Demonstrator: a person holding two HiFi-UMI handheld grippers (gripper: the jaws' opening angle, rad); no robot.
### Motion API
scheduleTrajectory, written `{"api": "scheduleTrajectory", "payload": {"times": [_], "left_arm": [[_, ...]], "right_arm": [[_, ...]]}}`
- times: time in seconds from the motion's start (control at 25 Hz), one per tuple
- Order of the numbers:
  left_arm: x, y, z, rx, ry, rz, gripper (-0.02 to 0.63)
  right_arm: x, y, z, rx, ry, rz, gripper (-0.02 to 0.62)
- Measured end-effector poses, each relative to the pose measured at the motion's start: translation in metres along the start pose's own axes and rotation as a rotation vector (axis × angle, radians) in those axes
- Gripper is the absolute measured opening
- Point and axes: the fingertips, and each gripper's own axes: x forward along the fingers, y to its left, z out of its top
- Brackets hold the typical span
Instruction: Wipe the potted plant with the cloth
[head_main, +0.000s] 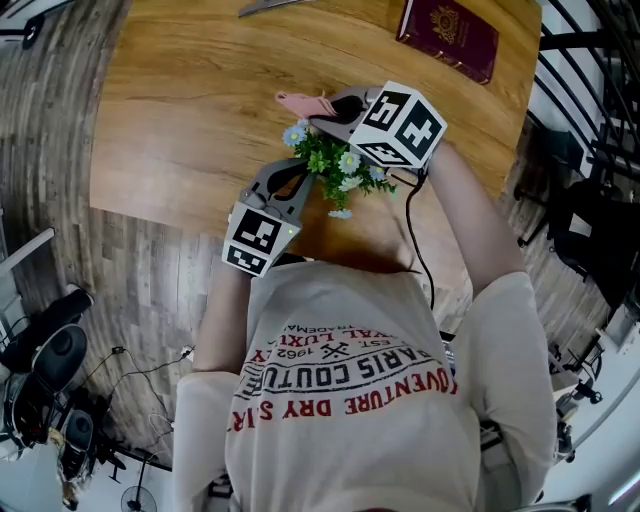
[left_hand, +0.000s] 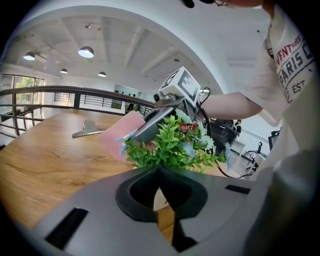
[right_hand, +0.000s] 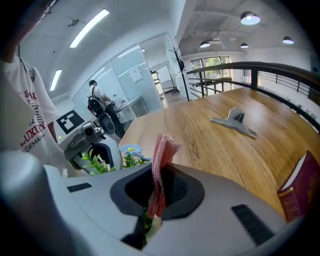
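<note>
The potted plant (head_main: 335, 170) has green leaves and small blue and white flowers, and stands over the near part of the wooden table (head_main: 180, 120); its pot is hidden under the foliage. My left gripper (head_main: 303, 178) reaches it from the lower left, jaws closed on a pale sliver low in the plant (left_hand: 172, 145). My right gripper (head_main: 320, 108) comes from the right above the plant, shut on a folded pink cloth (head_main: 300, 102). That cloth (right_hand: 162, 150) sticks up between its jaws, just past the flowers (right_hand: 131, 152). From the left gripper view the cloth (left_hand: 117, 135) hangs behind the leaves.
A dark red book (head_main: 450, 35) lies at the table's far right. A metal clip (head_main: 270, 6) lies at the far edge. A black cable (head_main: 415, 240) runs from the right gripper along the person's arm. A railing and floor lie beyond the table.
</note>
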Motion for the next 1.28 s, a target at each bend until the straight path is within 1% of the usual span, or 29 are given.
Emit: {"api": "scheduleTrajectory", "payload": {"times": [0.2,0.4,0.56,0.76,0.84,0.92,1.08,1.16,1.28], "left_arm": [[-0.025,0.004,0.011,0.032,-0.031,0.034,0.015],[-0.058,0.015,0.029,0.124,-0.075,0.036,0.015],[-0.094,0.026,0.037,0.169,-0.121,0.038,0.015],[-0.13,0.036,0.036,0.214,-0.153,0.014,0.015],[-0.141,0.041,0.031,0.226,-0.154,0.017,0.015],[-0.151,0.049,0.025,0.225,-0.146,0.039,0.015],[-0.161,0.074,0.02,0.179,-0.135,0.096,0.015],[-0.165,0.085,0.017,0.149,-0.143,0.104,0.015],[-0.161,0.102,0.013,0.14,-0.127,0.084,0.015]], "right_arm": [[-0.026,0.007,0.02,-0.052,-0.068,-0.158,0.038],[-0.056,0.027,0.058,-0.066,-0.182,-0.317,0.038],[-0.058,0.058,0.085,-0.047,-0.249,-0.387,0.038],[-0.045,0.091,0.103,0.014,-0.302,-0.461,0.038],[-0.034,0.101,0.104,0.048,-0.318,-0.479,0.038],[-0.022,0.107,0.101,0.099,-0.335,-0.495,0.038],[0.003,0.107,0.084,0.222,-0.356,-0.524,0.038],[0.016,0.105,0.075,0.256,-0.341,-0.539,0.038],[0.031,0.091,0.058,0.291,-0.294,-0.618,0.038]]}}
